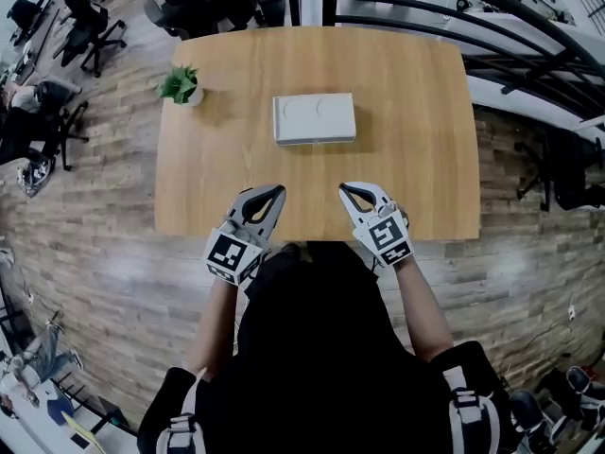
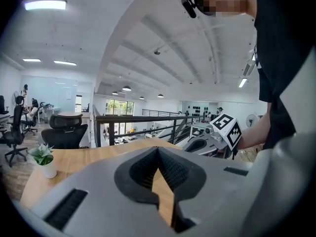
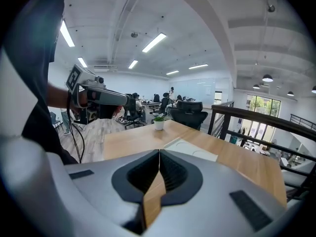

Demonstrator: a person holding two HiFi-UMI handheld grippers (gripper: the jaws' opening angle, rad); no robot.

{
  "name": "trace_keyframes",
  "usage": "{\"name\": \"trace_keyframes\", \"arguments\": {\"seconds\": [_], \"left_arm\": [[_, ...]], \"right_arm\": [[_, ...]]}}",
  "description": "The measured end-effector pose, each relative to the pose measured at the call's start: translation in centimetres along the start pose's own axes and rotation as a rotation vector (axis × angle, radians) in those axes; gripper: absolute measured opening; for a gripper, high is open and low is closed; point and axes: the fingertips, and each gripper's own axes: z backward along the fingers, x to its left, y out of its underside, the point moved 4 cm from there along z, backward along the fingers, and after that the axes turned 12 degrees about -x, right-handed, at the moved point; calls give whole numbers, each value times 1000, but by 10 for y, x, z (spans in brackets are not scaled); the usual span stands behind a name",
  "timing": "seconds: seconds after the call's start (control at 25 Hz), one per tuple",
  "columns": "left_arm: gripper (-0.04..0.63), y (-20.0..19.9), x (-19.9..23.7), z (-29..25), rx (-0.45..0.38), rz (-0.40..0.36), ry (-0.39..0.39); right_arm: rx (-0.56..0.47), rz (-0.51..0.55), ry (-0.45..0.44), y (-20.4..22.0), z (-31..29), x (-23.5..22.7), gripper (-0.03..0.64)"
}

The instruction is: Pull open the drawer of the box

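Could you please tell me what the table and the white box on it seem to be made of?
Table: likely wood or wood-look laminate, matt; light brown with fine grain lines.
Box: probably plastic, smooth matt white, with shallow round shapes moulded in its top; painted material cannot be excluded.

The rectangular light-brown wooden tabletop shows a fine straight grain under a smooth, matt finish. The flat white rectangular box looks like smooth matt plastic. The left gripper and right gripper have pale grey matt plastic shells, and their black inner pads are finely ribbed. The small white plant pot is smooth. The brown plank floor looks like streaked, uneven wood.
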Motion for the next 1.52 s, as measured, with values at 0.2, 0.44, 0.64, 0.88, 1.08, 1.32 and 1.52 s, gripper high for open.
{"name": "trace_keyframes", "arguments": {"seconds": [0.2, 0.44, 0.64, 0.88, 1.08, 1.32, 1.52], "left_arm": [[21, 4, 1, -3, 2, 11, -65], [21, 7, 5, 4, 17, 30, -112], [21, 5, 18, 2, 17, 30, -123], [21, 8, 30, 2, 8, 48, -86], [21, 15, 42, -1, 27, 70, -48], [21, 15, 62, -14, 38, 83, -9], [21, 17, 81, -18, 66, 81, 7]], "right_arm": [[-1, -9, -64, 11, -14, -14, 25], [-5, -45, -56, 19, -33, -22, 26], [6, -9, -33, 27, -50, -24, 28], [50, 0, 16, 45, -67, -28, 29], [70, -41, 43, 57, -85, -31, 29], [115, -107, 67, 78, -112, -37, 29], [149, -134, 90, 87, -133, -45, 45]]}}
